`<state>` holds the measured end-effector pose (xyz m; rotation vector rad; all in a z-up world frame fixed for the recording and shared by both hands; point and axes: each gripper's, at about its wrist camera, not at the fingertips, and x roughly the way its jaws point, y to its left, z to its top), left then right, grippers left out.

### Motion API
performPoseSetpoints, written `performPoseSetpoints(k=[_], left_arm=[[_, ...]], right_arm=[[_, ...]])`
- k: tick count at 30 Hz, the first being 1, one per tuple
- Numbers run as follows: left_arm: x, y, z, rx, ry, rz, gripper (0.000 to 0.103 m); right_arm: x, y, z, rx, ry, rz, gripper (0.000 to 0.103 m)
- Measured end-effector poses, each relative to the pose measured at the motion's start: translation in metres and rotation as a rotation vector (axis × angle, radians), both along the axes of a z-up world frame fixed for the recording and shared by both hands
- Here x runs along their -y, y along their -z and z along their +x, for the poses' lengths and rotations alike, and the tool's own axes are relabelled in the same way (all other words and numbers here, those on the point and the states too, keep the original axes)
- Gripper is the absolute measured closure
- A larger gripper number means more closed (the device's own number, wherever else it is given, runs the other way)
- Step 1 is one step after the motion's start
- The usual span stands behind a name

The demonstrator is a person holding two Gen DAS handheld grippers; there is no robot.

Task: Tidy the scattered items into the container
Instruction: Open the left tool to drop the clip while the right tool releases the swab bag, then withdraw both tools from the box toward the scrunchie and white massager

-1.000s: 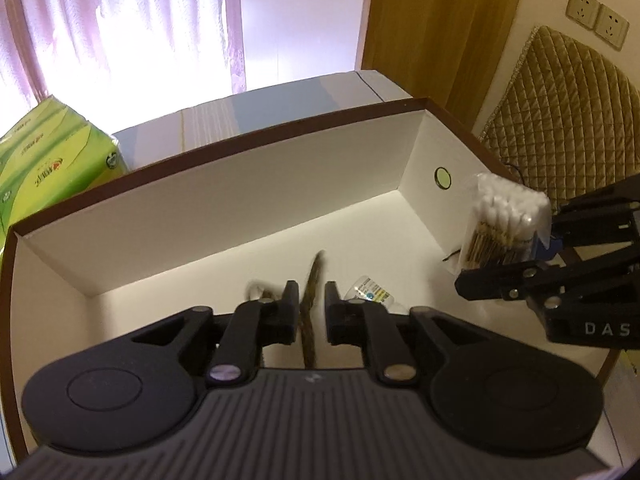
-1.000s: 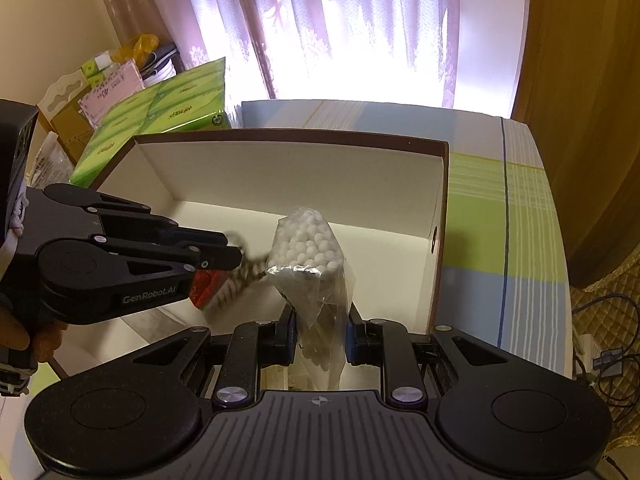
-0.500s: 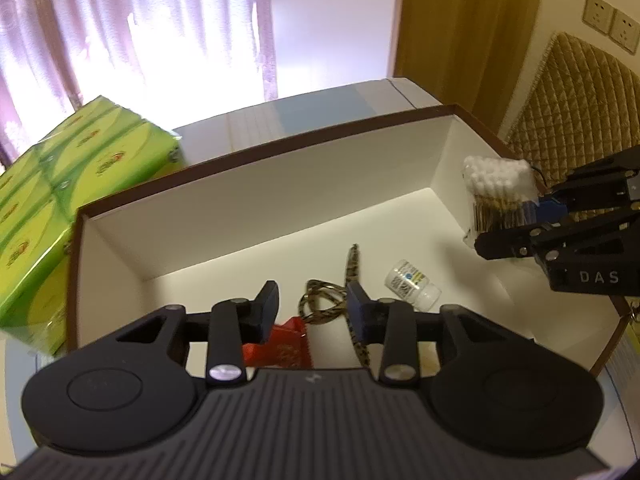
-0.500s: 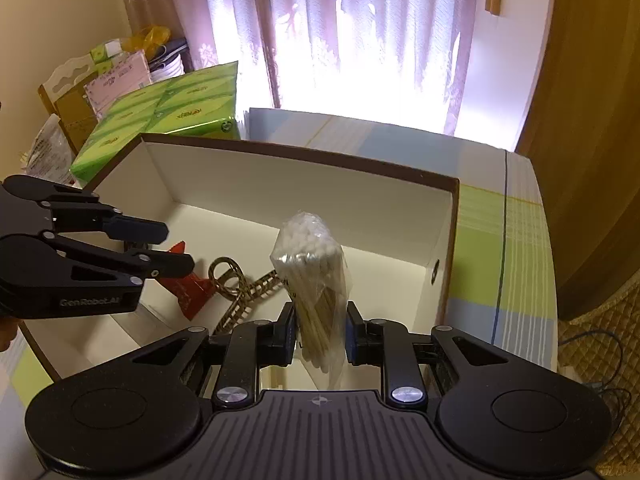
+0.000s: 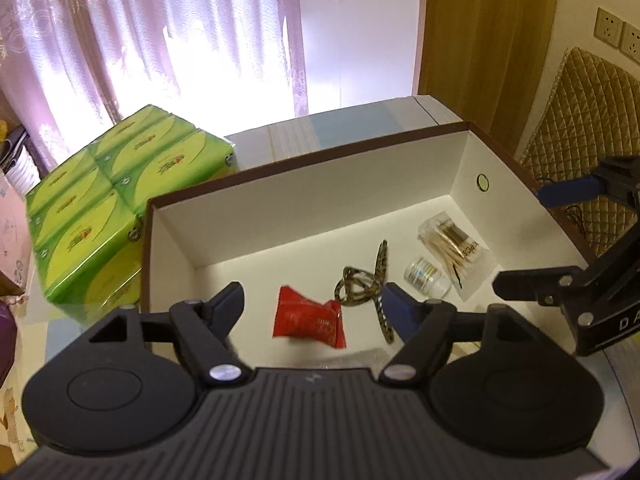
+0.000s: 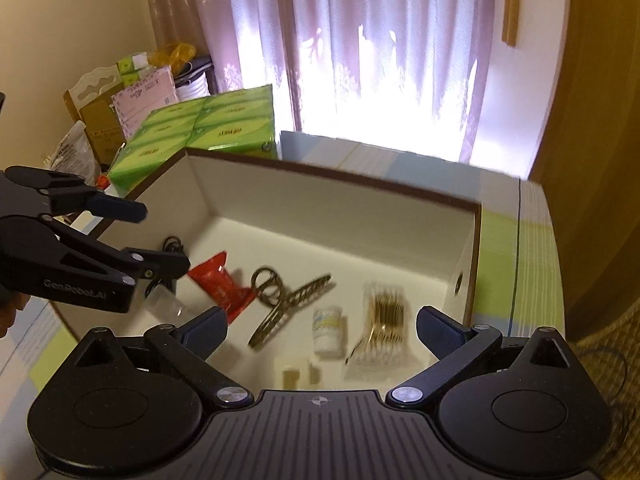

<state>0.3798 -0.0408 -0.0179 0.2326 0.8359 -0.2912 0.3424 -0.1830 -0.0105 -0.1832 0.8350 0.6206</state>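
Box, brown-rimmed, white inside, on the counter. Inside: cotton-swab bag at right, small bottle just beside it, leopard hair clip mid-floor, red packet left of that. Left gripper spread wide, empty. Right gripper likewise released. Green tissue packs left of box.

- Our left gripper is matte black plastic: ribbed grey-black housing, two round discs on either side, a silver screw on each finger link.
- Its fingers have dark blue pads; from the right wrist view the side reads "GenRobot.AI" in grey.
- Our right gripper is the same build, blue pads too; its side shows white letters "DA".
- A bit of skin from our left hand peeks in at the edge.
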Motion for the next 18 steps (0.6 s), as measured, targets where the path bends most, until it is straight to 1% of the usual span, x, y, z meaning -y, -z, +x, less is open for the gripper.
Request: performPoseSetpoints(k=[3, 6, 18], left_arm=[[-0.001, -0.003, -0.011, 0.010, -0.015, 0.018, 0.019], [-0.004, -0.007, -0.019, 0.009, -0.036, 0.019, 0.014], [-0.005, -0.020, -0.050, 0.026, -0.091, 0.024, 0.008]], right_arm=[[0.002, 0.001, -0.008, -0.026, 0.020, -0.015, 0.000], [0.007, 0.001, -0.017, -0.023, 0.040, -0.029, 0.000], [0.017, -0.005, -0.041, -0.020, 0.117, -0.034, 0.000]])
